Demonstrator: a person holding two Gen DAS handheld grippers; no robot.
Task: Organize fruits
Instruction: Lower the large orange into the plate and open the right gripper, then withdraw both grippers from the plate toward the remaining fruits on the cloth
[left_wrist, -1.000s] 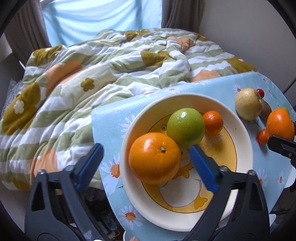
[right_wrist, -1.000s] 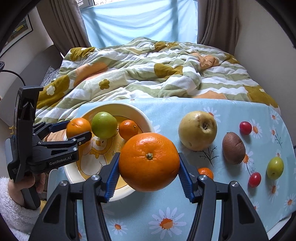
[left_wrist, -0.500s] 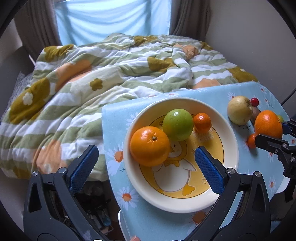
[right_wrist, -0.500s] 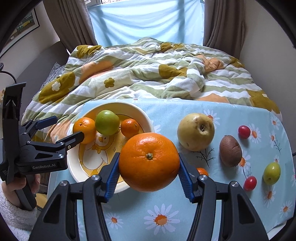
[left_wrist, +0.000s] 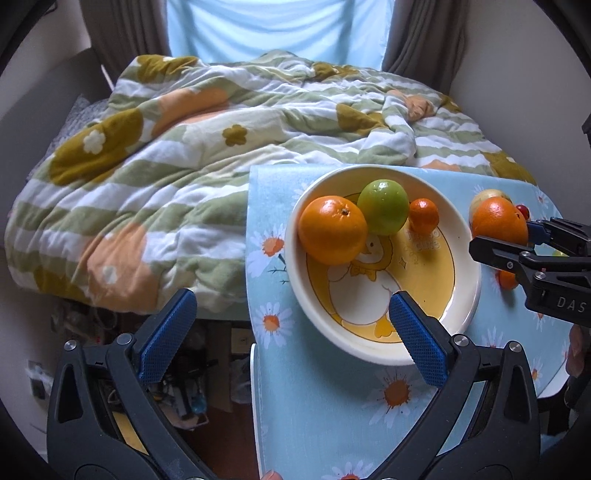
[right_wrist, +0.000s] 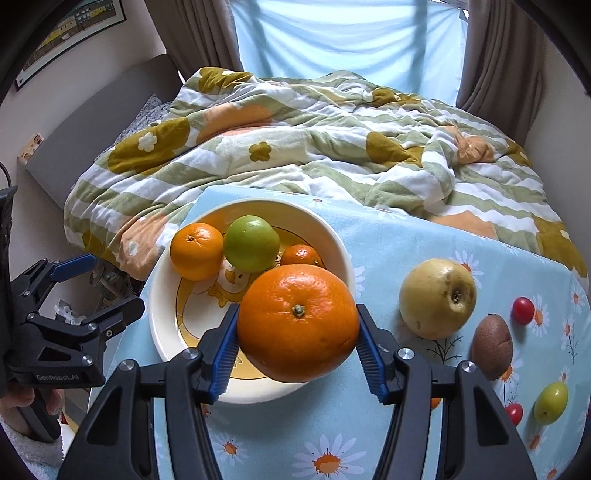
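My right gripper is shut on a large orange and holds it over the near rim of a cream bowl with a duck print. It also shows in the left wrist view. The bowl holds an orange, a green apple and a small tangerine. My left gripper is open and empty, at the table's left edge, short of the bowl.
On the blue daisy tablecloth right of the bowl lie a yellow pear, a kiwi, two red cherry tomatoes, a small green fruit. A rumpled flowered quilt covers the bed behind.
My right gripper has carried the large orange left, over the bowl's rim. My left gripper has backed away from the bowl to the left, still open.
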